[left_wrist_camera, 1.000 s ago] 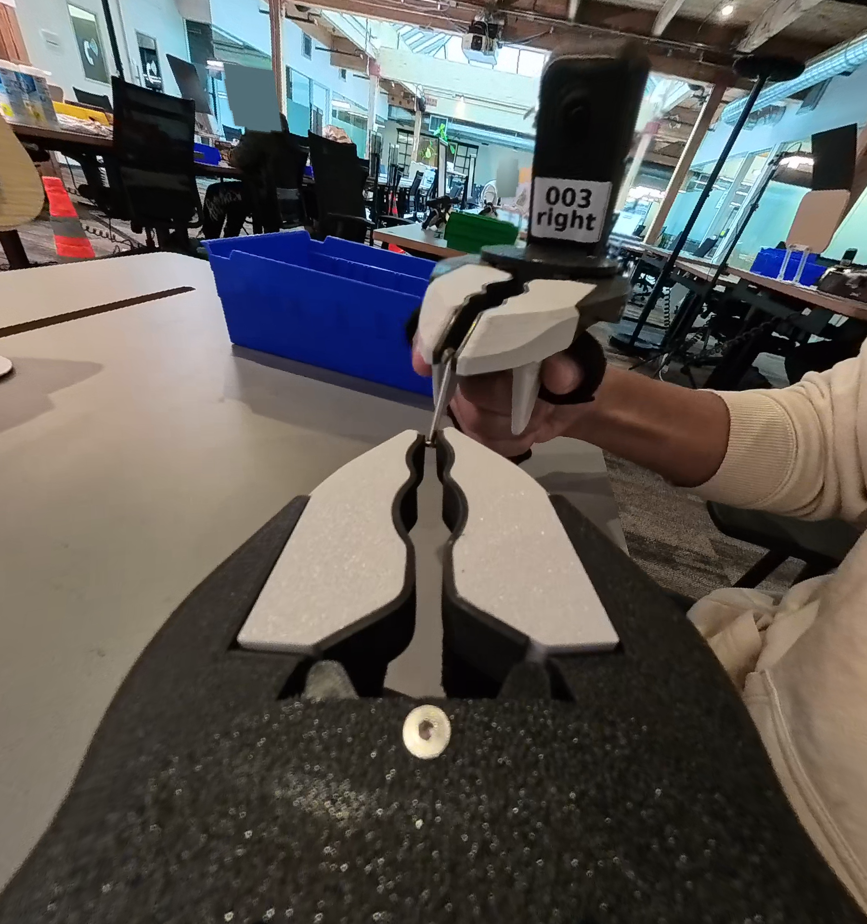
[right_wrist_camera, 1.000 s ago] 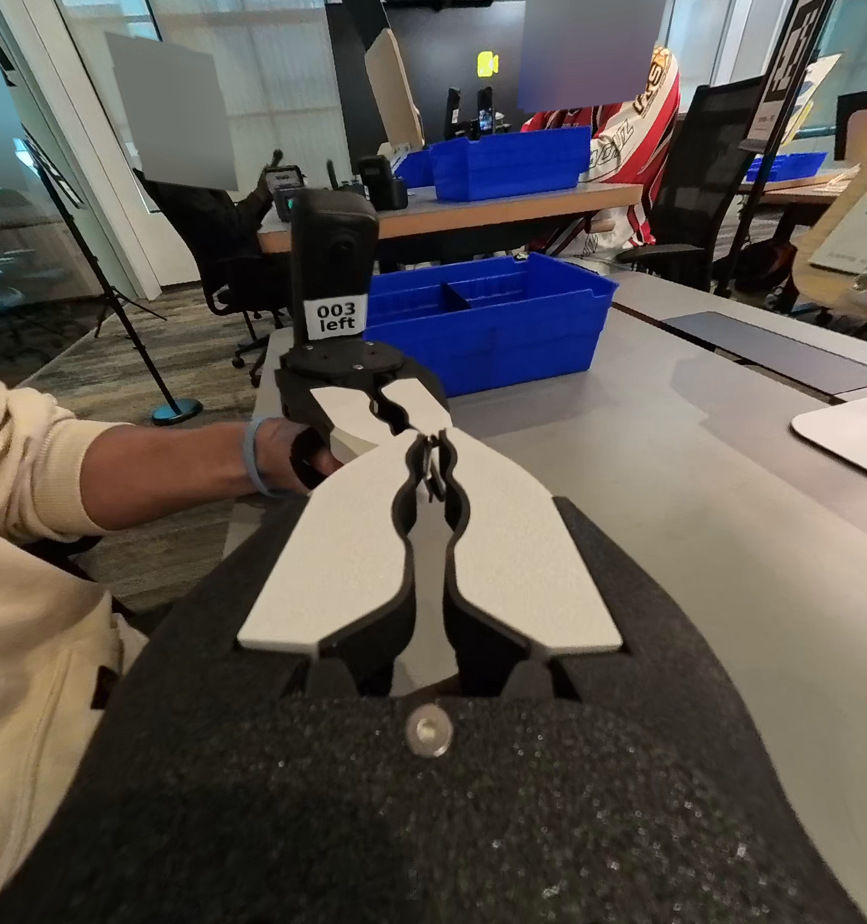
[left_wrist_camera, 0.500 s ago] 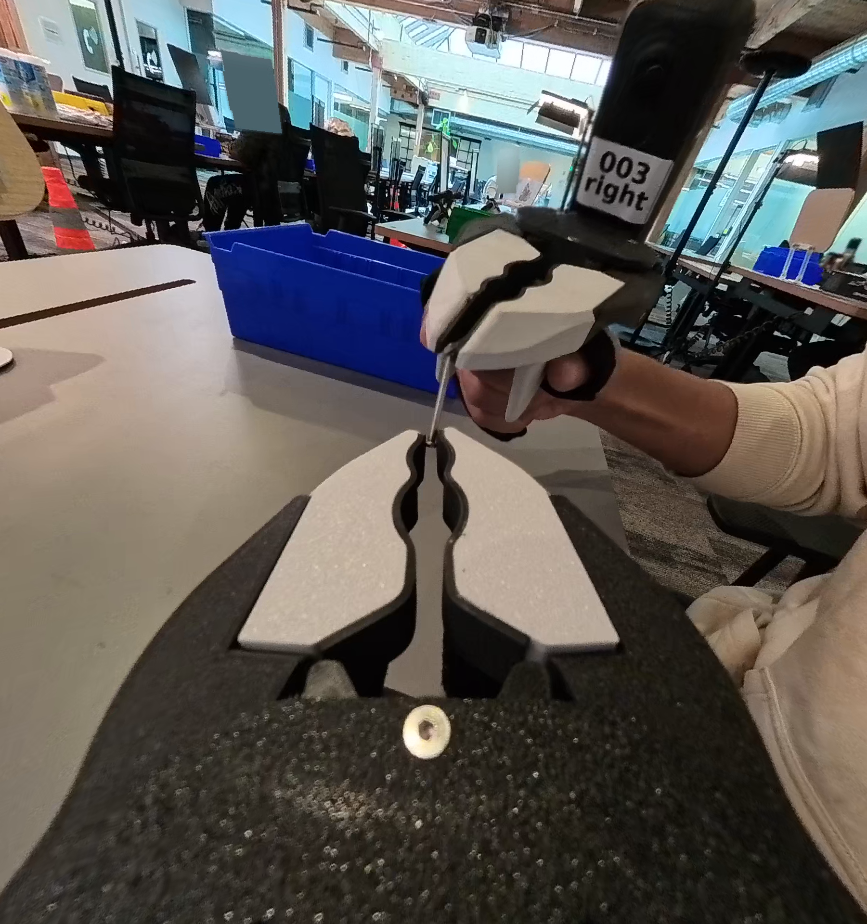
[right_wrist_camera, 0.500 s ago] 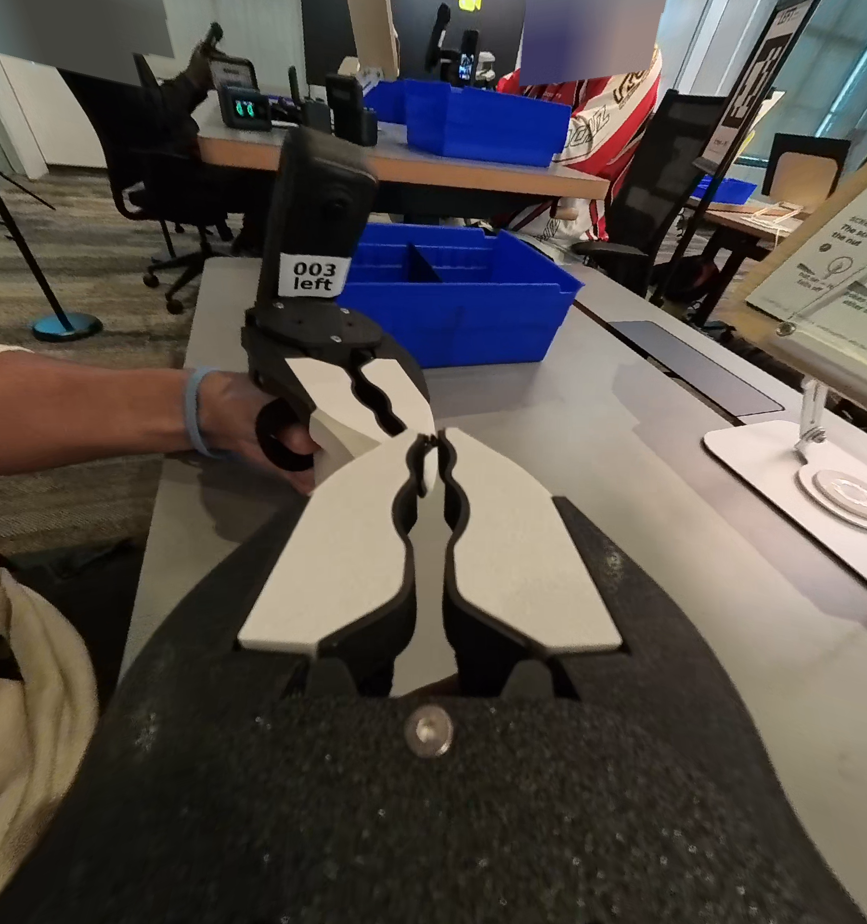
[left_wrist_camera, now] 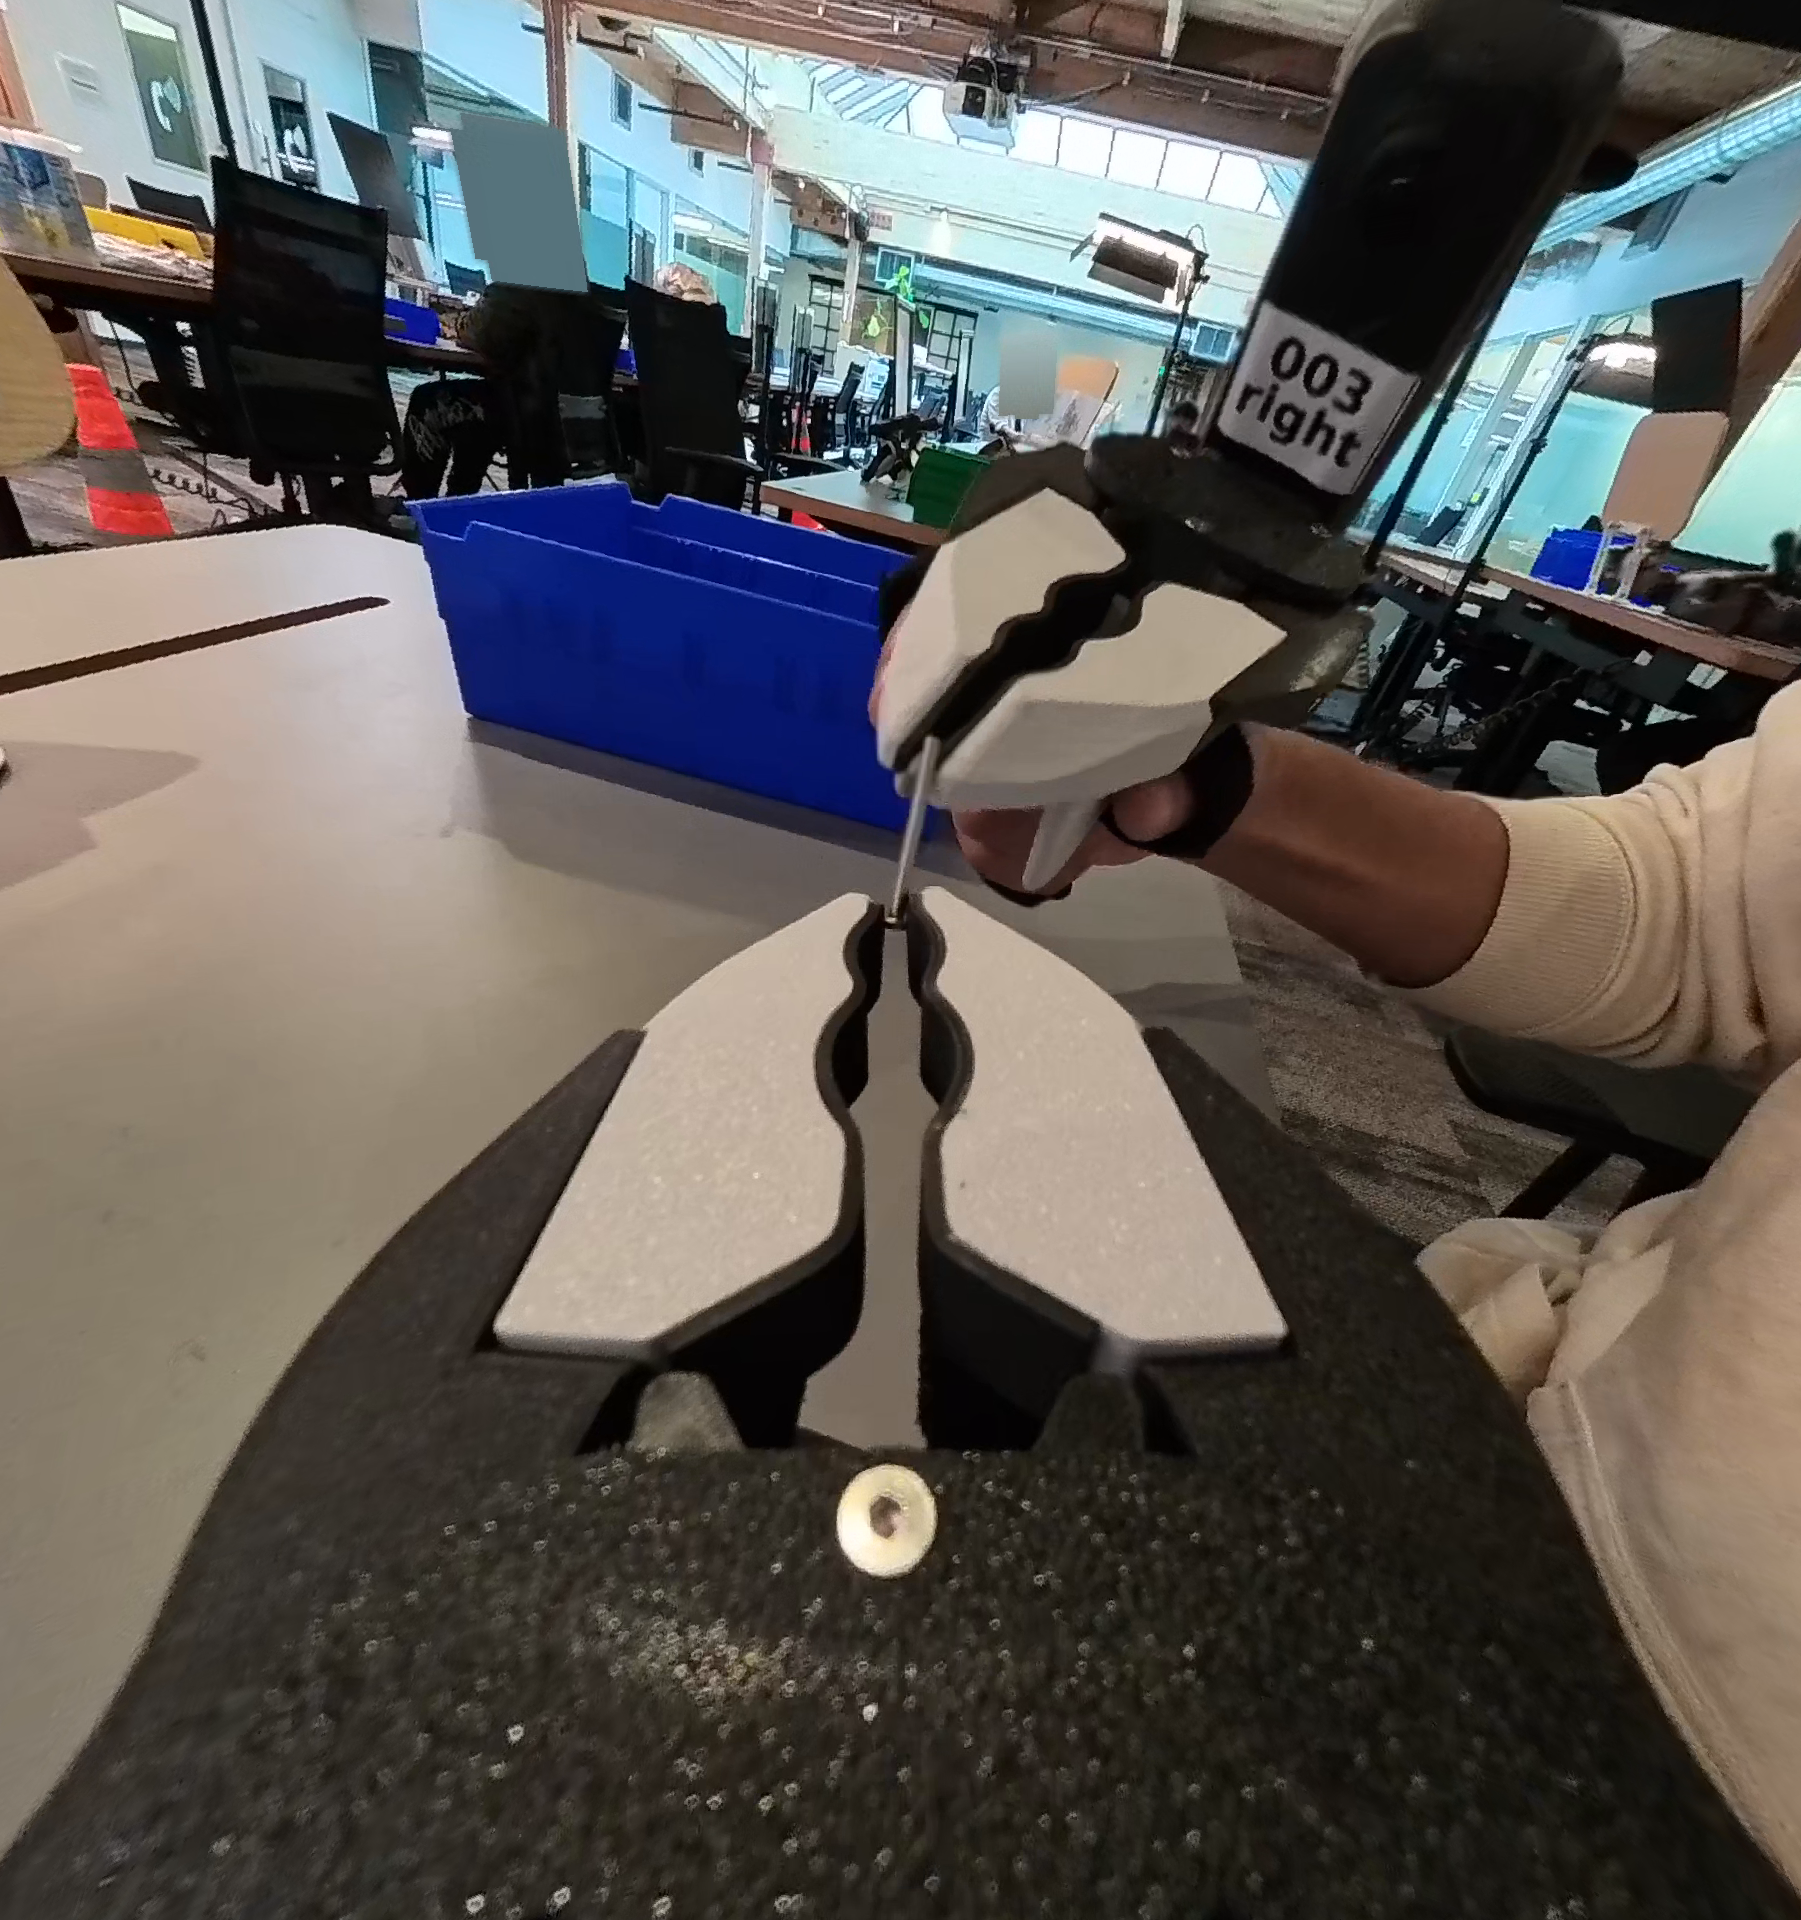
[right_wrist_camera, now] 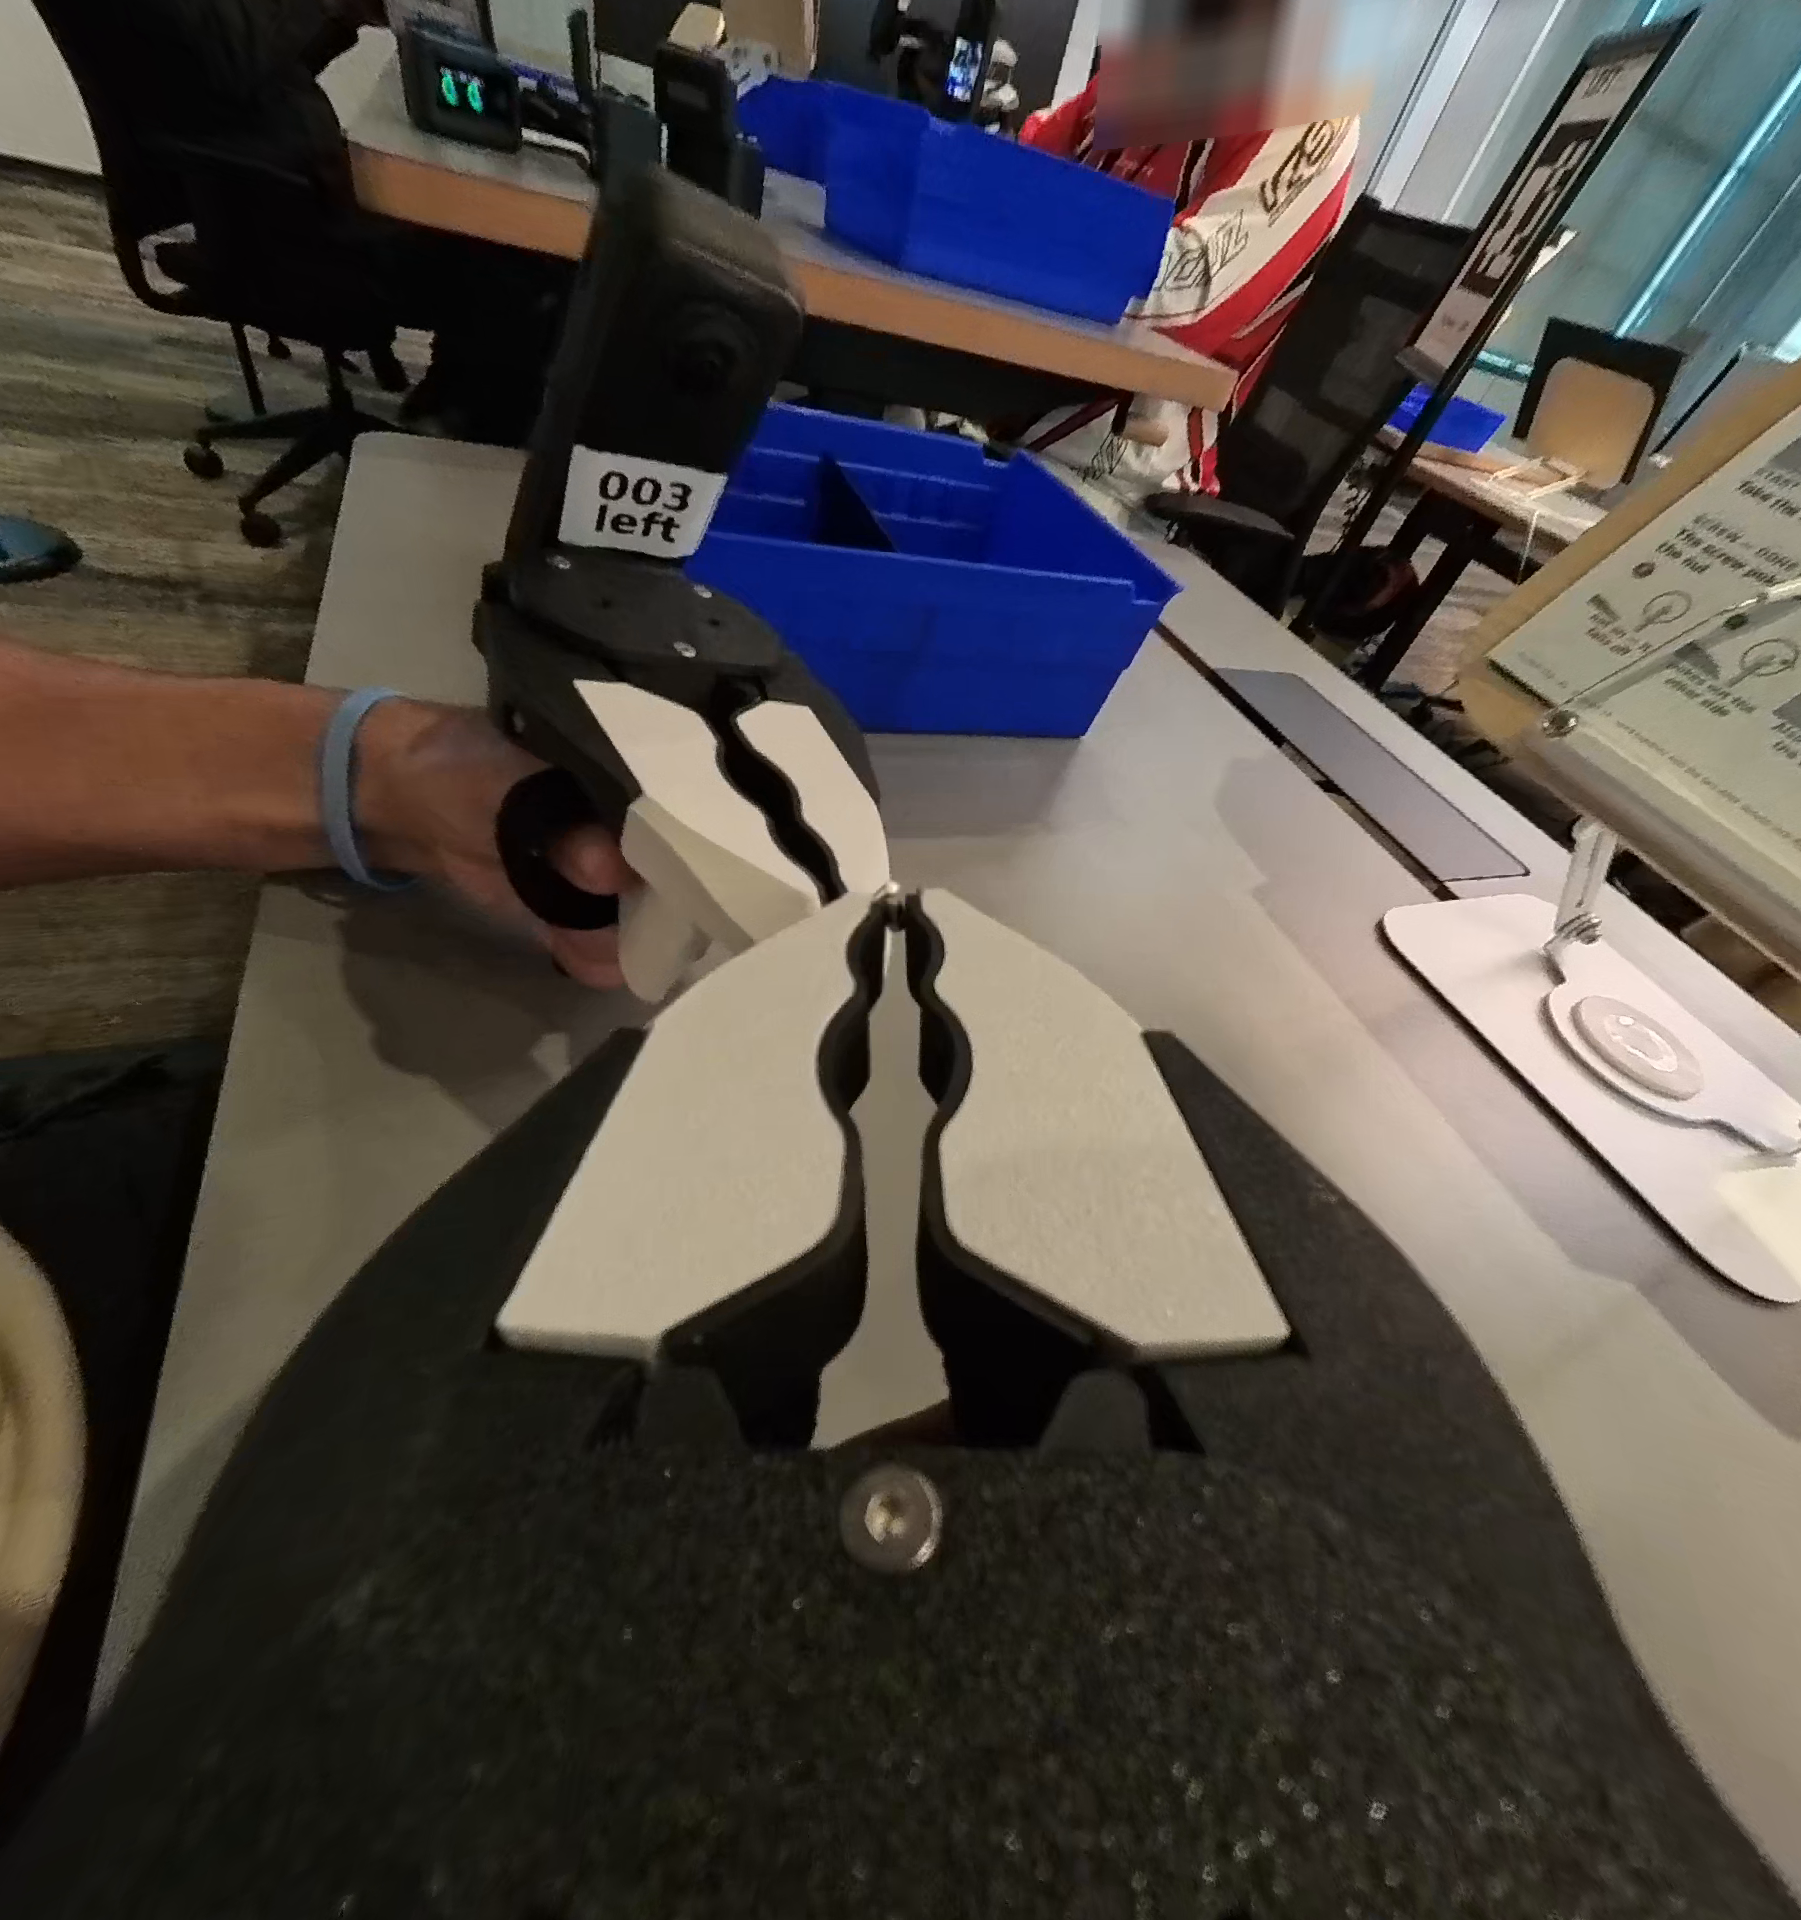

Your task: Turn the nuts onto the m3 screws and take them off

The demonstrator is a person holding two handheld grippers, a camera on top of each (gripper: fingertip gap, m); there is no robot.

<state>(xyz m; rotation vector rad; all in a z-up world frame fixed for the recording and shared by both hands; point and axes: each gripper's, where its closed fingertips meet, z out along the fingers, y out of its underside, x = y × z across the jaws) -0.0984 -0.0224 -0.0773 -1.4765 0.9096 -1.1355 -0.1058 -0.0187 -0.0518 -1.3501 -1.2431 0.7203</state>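
Our right tool (left_wrist_camera: pixel 922 743) pinches the screw (left_wrist_camera: pixel 908 831) at 12 o'clock; our left tool (left_wrist_camera: pixel 896 914) nips its nut (left_wrist_camera: pixel 892 916).

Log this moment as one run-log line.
left claw: shut on nut | right claw: shut on screw | both above table | screw tip meets left claw tips | blue bin behind

White, wavy-edged fingers (left_wrist_camera: pixel 698 1143) sit in speckled black housings with a silver screw (left_wrist_camera: pixel 887 1537); cream sleeve (left_wrist_camera: pixel 1644 883), blue wristband (right_wrist_camera: pixel 340 790).
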